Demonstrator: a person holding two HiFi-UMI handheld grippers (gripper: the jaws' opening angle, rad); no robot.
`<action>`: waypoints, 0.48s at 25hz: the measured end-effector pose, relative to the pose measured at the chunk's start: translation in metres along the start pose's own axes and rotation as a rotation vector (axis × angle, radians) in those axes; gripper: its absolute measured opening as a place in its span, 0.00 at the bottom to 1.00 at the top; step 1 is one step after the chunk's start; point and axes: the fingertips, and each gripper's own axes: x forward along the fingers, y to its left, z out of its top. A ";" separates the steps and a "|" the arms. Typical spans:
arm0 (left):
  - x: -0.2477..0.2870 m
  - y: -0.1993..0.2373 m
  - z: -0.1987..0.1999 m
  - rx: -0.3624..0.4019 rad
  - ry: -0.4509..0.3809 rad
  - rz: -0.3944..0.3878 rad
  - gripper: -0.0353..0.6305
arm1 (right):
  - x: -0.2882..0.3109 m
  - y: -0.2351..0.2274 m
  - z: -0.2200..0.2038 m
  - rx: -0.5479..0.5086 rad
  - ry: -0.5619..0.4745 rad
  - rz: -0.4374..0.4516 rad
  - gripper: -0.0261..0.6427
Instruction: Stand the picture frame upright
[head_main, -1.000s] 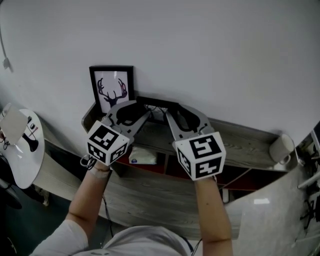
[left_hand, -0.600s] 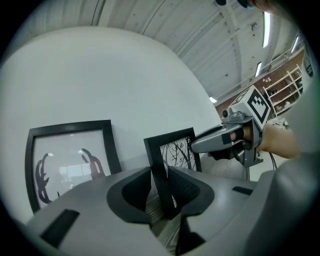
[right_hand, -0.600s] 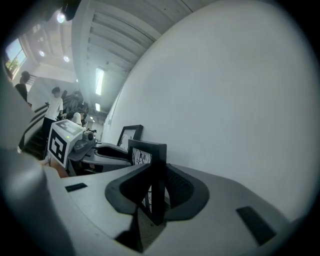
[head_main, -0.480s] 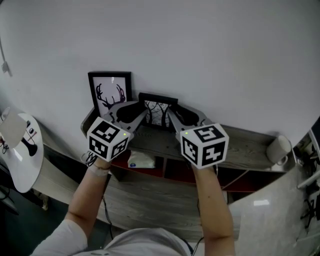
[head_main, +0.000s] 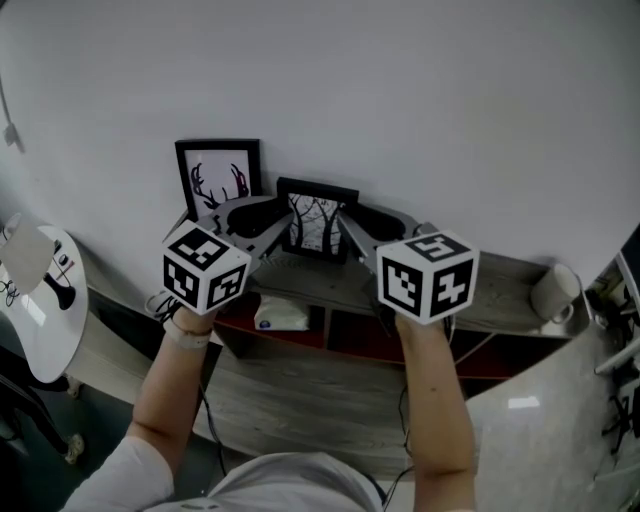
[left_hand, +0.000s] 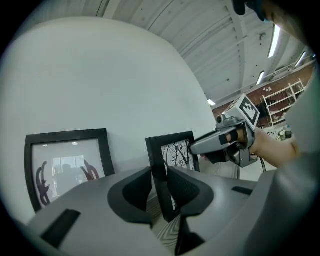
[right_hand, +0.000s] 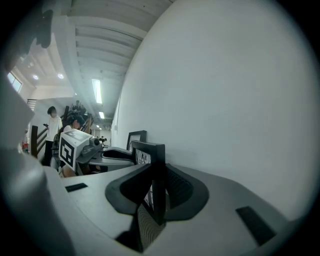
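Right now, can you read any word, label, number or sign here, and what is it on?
No text is readable.
Marker cubes: black-and-white square patterns only, no letters.
White pack on the lower shelf: small blue mark, too small to read.
Antler picture and branch picture: drawings only, no words.

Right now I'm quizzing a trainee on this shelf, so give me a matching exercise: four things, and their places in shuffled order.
Things: 1 antler frame; 2 tree frame; 3 white mug; 4 white packet.
Places: A lower compartment; B shelf top, right end; C against the wall, left end; D gripped at both side edges.
Pairs: 1-C, 2-D, 3-B, 4-A.
The left gripper and right gripper have just been closing, each with one edge of the tree frame between its jaws.
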 end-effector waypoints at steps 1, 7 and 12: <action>0.000 -0.001 -0.002 0.000 0.013 0.001 0.21 | -0.001 0.001 -0.001 -0.005 0.008 0.003 0.17; 0.009 -0.001 -0.018 -0.056 0.047 -0.016 0.21 | 0.004 -0.005 -0.015 0.023 0.029 0.009 0.16; 0.014 0.000 -0.018 -0.062 0.033 -0.014 0.21 | 0.007 -0.013 -0.014 0.024 -0.018 -0.025 0.17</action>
